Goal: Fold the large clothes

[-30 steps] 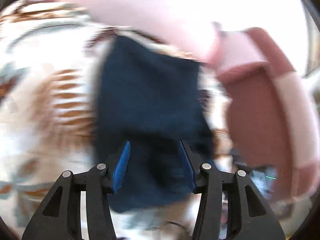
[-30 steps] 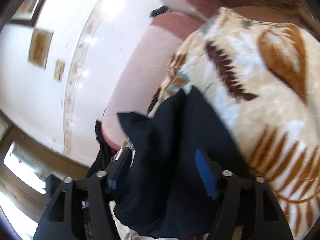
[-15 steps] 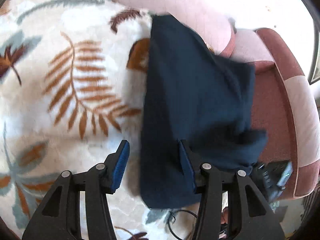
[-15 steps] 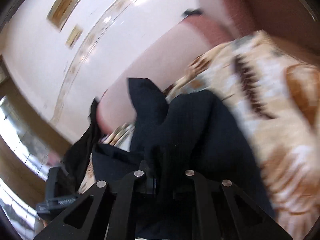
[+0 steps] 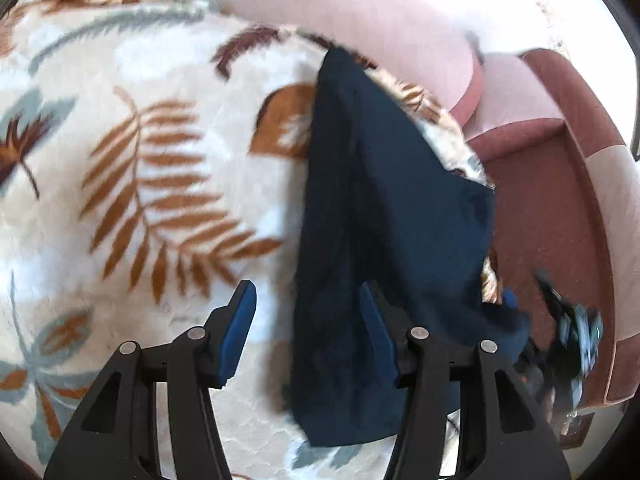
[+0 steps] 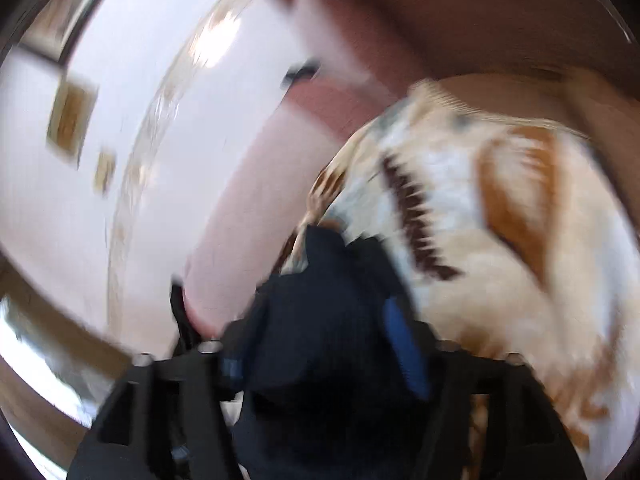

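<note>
**Two grippers, one dark garment, half-folded on the leaf blanket**

Left wrist view: my left gripper (image 5: 306, 320) hovers with its blue pads spread apart, gripping nothing. The navy garment (image 5: 384, 216) lies in a long folded strip on the leaf-patterned blanket (image 5: 152, 168), its near end running under my right-hand pad while the left pad sits over bare blanket. The far corner reaches toward the pink sofa back (image 5: 360, 12); the right edge spills off the blanket toward the brown sofa arm (image 5: 560, 216). At the lower right, blurred, I make out my right gripper (image 5: 572, 332) just beside the cloth's bunched corner.

Right wrist view: this picture is heavily smeared. My right gripper (image 6: 320, 356) has navy garment (image 6: 320, 340) heaped between and over its fingers; one blue pad (image 6: 404, 348) shows clear of the cloth on the right, so the fingers look parted, though I cannot tell whether any fabric is caught deeper in. The blanket (image 6: 500, 240) fills the right side, the sofa back (image 6: 248, 200) the left.

Risks, as I judge them: the corner draped on my right fingers could snag and drag the fold open when I draw away. The edge hanging toward the sofa arm could slide off, pulling the strip crooked. My left pads straddle only one edge, so closing here could pinch blanket pile along with the cloth.
</note>
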A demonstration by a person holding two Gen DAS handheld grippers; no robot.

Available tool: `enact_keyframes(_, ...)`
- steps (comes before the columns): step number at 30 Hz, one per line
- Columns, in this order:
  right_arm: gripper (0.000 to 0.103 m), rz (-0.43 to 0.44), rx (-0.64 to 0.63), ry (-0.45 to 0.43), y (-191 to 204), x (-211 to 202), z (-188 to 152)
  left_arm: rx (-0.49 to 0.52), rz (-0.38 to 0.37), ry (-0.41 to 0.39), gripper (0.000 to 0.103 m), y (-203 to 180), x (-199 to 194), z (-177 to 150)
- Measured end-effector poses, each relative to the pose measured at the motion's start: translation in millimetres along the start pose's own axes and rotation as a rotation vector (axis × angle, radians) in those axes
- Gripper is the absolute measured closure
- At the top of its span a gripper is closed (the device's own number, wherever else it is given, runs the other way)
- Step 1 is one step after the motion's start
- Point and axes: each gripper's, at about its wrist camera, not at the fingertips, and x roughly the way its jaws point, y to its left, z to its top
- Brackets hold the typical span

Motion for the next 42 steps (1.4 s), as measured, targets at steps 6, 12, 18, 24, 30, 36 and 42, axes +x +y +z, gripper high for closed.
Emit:
enact_keyframes(6,0.098,-0.184,-0.289,0.23,31.2,84.5,14.5,0.188,0.112,0.022,0.05,-47.9,28.5,-14.3)
enact_keyframes(12,0.1,-0.263,-0.179,0.271,-20.5,113.7,26.3,0.32,0.248,0.019,0.041,-67.2,75.1,-23.5)
enact_keyframes(18,0.069,-0.05,-0.128,0.233,-6.8,38.6,21.3,0.318,0.223,0.014,0.041,-58.4,51.0,-19.9)
enact_keyframes(24,0.031,0.101,-0.157,0.399,3.2,0.8,-23.8,0.307,0.213,0.02,0.041,-59.6,42.5,-44.7)
enact_keyframes(30,0.099,-0.041,-0.154,0.383,-38.6,-12.5,-59.4,0.223,0.197,0.077,0.033,-48.4,45.8,-53.5)
enact_keyframes(36,0.099,-0.07,-0.105,0.395,-57.9,-2.9,-77.1,0.262,0.259,0.074,0.029,-50.9,52.8,-55.3)
enact_keyframes(42,0.072,-0.171,-0.185,0.196,-10.9,-45.4,-49.4,0.295,0.27,0.045,0.03,-57.9,39.6,-57.7)
